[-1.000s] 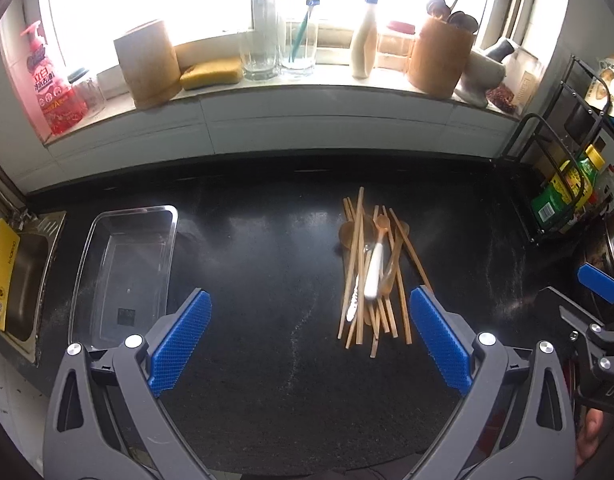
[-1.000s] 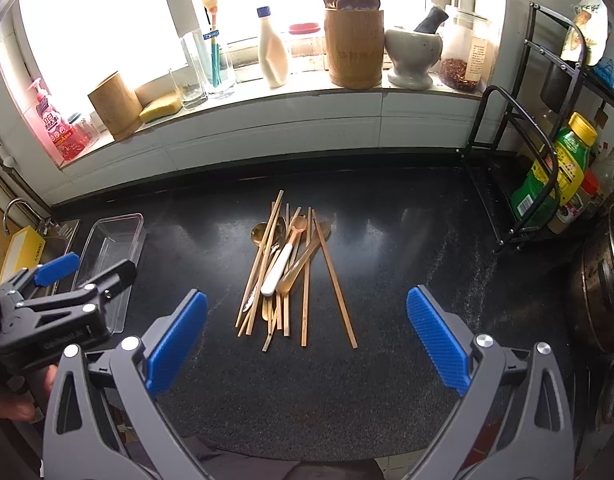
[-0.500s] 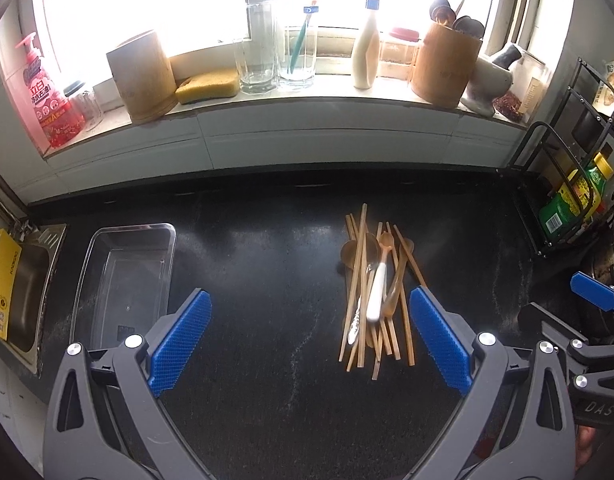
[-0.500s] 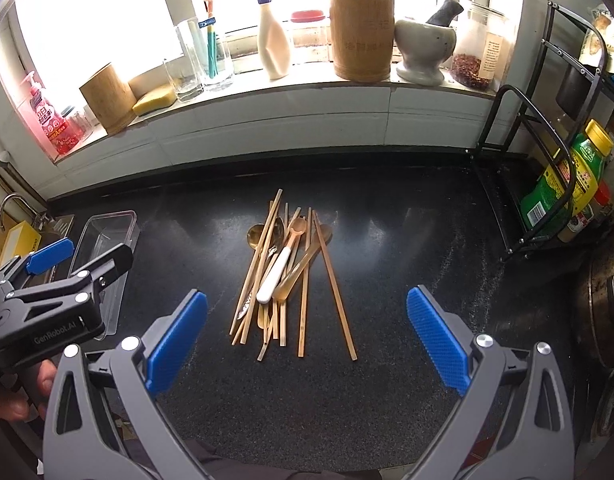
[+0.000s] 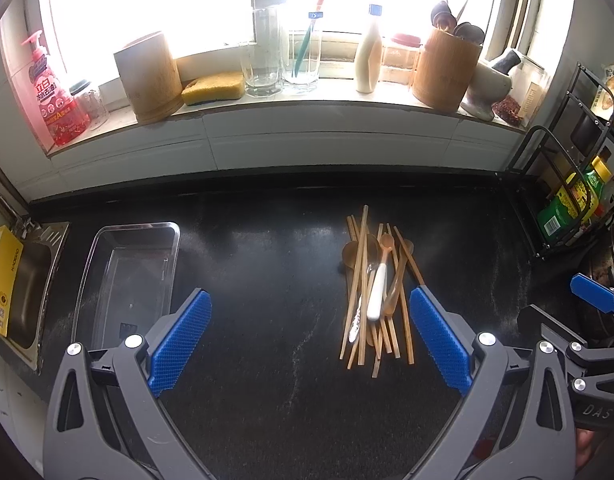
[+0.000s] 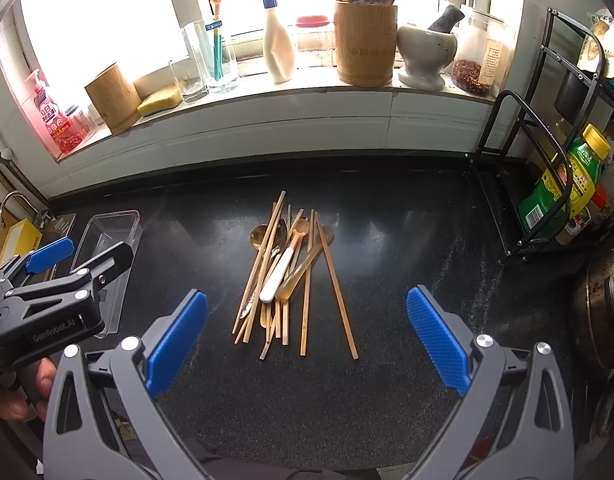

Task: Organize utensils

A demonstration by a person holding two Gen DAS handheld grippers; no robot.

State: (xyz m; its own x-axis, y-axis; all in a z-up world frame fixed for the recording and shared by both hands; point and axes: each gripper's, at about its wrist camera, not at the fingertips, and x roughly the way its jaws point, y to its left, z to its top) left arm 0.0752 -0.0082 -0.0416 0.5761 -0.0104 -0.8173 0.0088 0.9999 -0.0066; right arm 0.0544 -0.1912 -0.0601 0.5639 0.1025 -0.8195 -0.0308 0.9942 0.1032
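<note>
— Jaws wide open on both sides, nothing held. My right gripper [image 6: 305,340] hangs over the table's near edge, and the utensil pile [image 6: 291,276] sits dead ahead, right in its gap.

— And your left?

— My left gripper [image 5: 307,344] is spread just as wide and empty, but the pile [image 5: 377,292] lies off toward its right finger, not centred. So the right one is better lined up, I'd say.

— Which way do the pieces run?

— Chopsticks [image 6: 335,288] and the white-handled spoon [image 6: 281,268] all point away from me, near edge to window side, fanning a little. Their long axis runs along my fingers, so closing across them should pinch the thin way.

— Where do they go?

— Likely the clear tray [image 5: 127,280], empty, at the table's left end by the sink [image 5: 25,296]. It's well apart from the pile, on my left gripper's side.
</note>
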